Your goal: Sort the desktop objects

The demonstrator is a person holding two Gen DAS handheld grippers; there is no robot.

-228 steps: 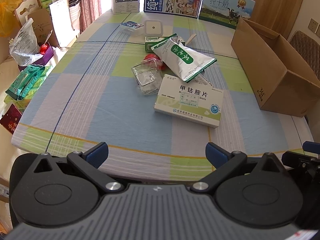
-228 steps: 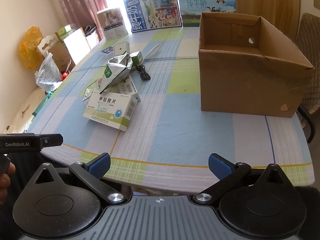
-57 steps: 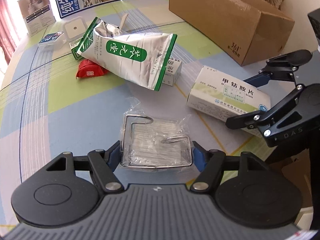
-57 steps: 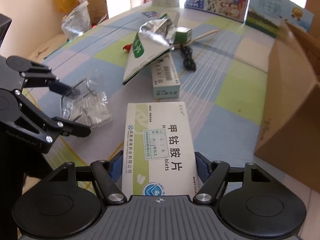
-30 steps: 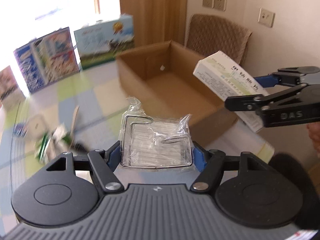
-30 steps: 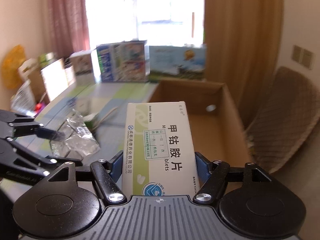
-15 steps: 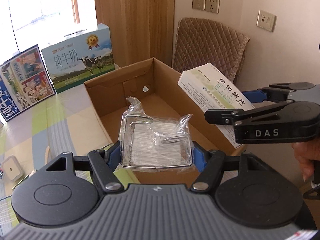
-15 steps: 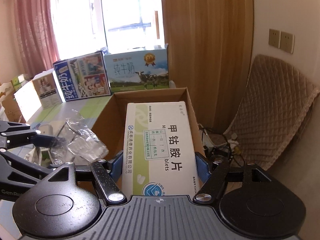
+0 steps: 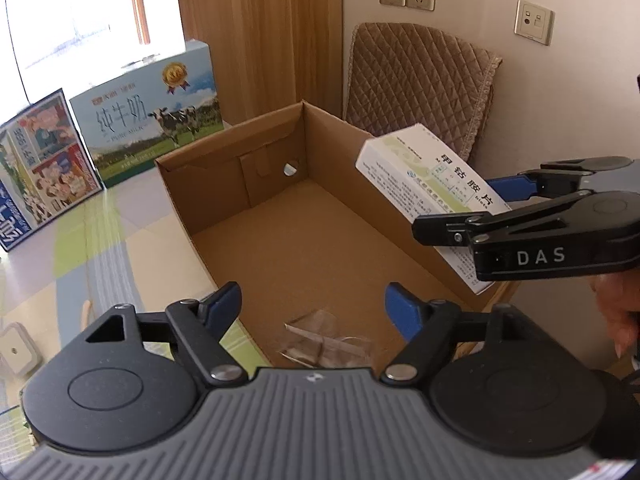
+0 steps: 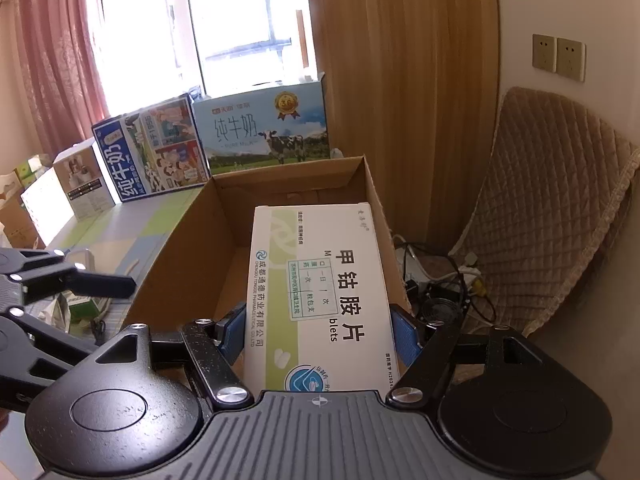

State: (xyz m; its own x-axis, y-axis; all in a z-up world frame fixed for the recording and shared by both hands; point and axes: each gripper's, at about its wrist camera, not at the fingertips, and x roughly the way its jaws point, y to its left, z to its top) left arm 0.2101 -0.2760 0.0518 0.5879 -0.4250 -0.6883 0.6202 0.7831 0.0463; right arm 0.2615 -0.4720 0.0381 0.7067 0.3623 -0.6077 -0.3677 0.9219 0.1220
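Observation:
An open cardboard box [image 9: 176, 200] stands on the table, its bottom bare except for a clear plastic packet with a wire rack [image 9: 326, 342] lying at the near end. My left gripper [image 9: 314, 306] hovers open above that packet with nothing between its fingers. My right gripper [image 10: 320, 334] is shut on a white and green medicine box [image 10: 320, 288], held over the cardboard box's [image 10: 180, 256] right wall. In the left wrist view the medicine box [image 9: 416, 164] and the right gripper [image 9: 472, 208] show at the right, above the box's rim.
Two milk cartons [image 9: 152, 120] [image 10: 152, 156] stand at the table's far edge by the window. A padded chair [image 10: 556, 208] sits right of the cardboard box, with cables and a power strip [image 10: 440, 280] on the floor. A white square item [image 9: 14, 350] lies at the left.
My left gripper has opened and the plastic packet has dropped into the cardboard box. Both grippers have come closer over the box; the right one still holds the medicine box.

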